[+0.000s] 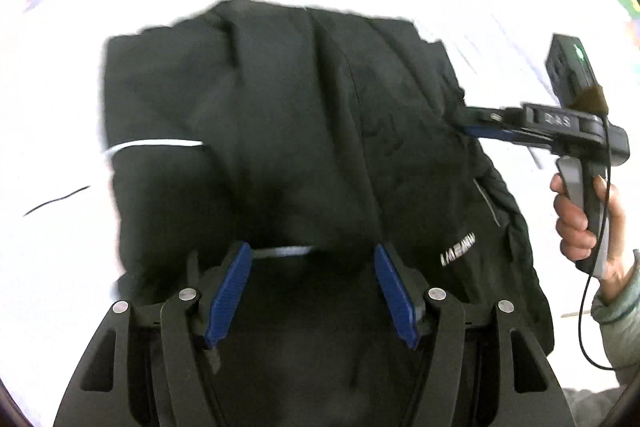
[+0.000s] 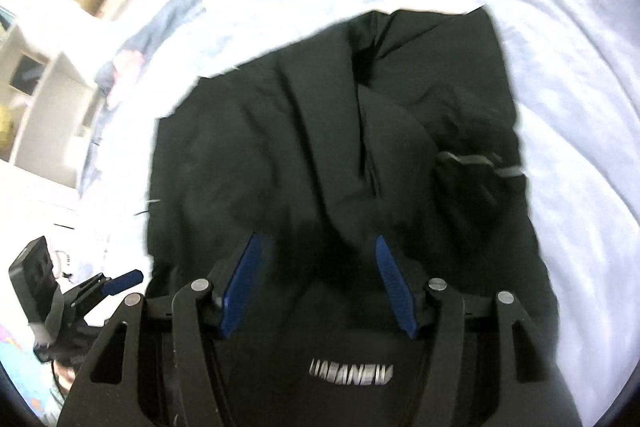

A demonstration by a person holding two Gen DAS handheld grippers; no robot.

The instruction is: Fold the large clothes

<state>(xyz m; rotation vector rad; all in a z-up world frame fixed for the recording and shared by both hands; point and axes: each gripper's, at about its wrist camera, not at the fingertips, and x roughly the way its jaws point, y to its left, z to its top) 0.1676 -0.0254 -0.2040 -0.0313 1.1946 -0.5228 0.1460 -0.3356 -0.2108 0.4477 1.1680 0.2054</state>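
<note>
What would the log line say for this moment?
garment: black jacket folded on white bed sheet | left gripper: open | right gripper: open

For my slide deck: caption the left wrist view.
Open left gripper above a folded black jacket on white bedding.

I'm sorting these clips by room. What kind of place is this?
Probably a bedroom: the black jacket lies on a rumpled white bedsheet, and pale cubby shelves stand beside the bed.

Both wrist views steep-down, close, sharing jacket [image 1: 300, 115].
</note>
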